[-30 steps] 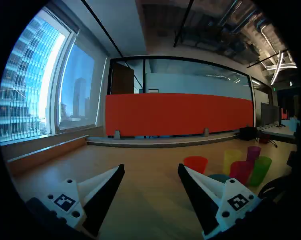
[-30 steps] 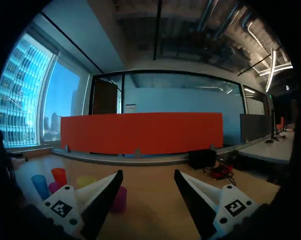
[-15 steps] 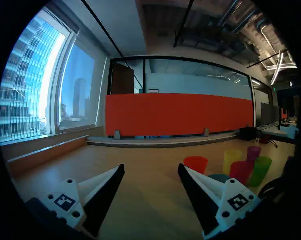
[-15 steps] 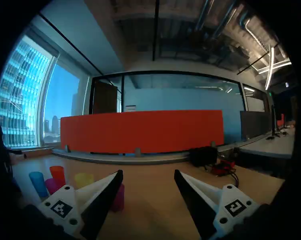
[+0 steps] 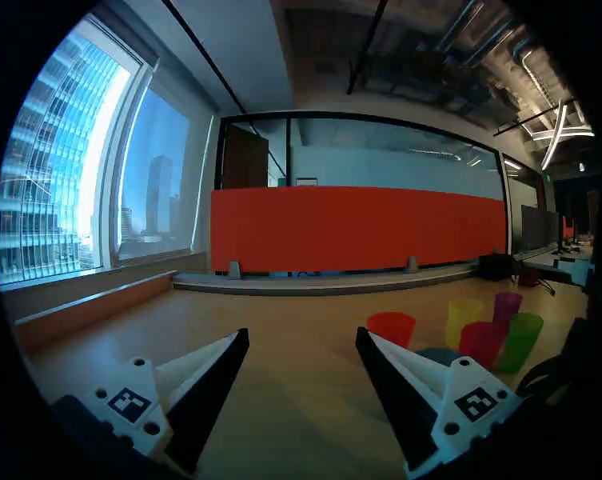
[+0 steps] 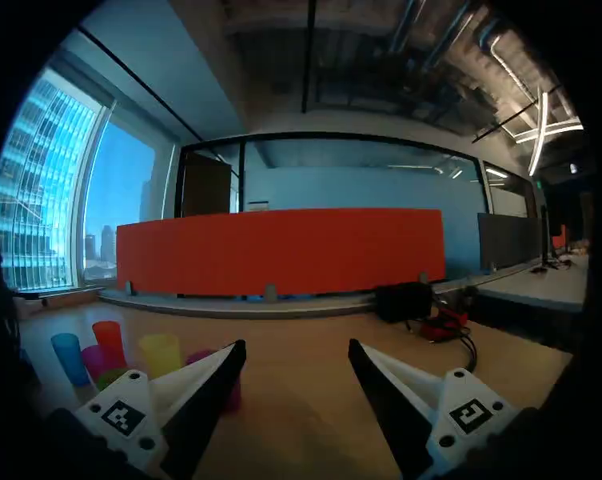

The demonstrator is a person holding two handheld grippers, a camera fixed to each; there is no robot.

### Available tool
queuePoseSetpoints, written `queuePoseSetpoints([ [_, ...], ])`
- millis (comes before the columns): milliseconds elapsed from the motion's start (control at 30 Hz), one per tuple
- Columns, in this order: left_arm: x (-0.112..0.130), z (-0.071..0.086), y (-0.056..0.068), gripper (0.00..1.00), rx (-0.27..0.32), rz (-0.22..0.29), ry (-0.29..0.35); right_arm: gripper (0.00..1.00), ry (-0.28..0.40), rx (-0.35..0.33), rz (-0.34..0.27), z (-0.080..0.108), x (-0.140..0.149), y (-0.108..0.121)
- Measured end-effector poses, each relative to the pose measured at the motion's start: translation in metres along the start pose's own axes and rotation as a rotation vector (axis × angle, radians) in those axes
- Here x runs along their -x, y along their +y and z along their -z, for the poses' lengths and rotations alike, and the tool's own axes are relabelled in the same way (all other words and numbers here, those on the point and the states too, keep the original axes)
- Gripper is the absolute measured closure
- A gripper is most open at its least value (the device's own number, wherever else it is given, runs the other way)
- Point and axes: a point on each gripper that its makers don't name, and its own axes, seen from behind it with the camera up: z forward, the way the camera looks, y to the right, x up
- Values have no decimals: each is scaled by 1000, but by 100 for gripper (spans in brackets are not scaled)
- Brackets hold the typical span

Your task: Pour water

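Air sits between the spread fingers of the left hand-held gripper (image 5: 301,331) and the right hand-held gripper (image 6: 296,343); both hold nothing. The bright cups (image 5: 481,340) stand packed close together on the tabletop (image 5: 301,408), between the two. A finger reaching for one cup could bump its neighbors and knock them over, spilling any water.

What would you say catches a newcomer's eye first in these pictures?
The long orange screen at the back of the wooden table stands out first, with the bright window to its left. Next come the coloured cups clustered on the table, to the right of the open left tool.
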Motion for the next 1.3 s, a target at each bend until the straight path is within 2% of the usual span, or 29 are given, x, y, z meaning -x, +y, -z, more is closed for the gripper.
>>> queuePoseSetpoints([
  [400, 0, 0, 0, 0, 0, 0, 0, 1, -39, 6, 35, -1, 11, -2],
  [1300, 0, -1, 0, 0, 0, 0, 0, 1, -44, 2, 33, -1, 11, -3],
])
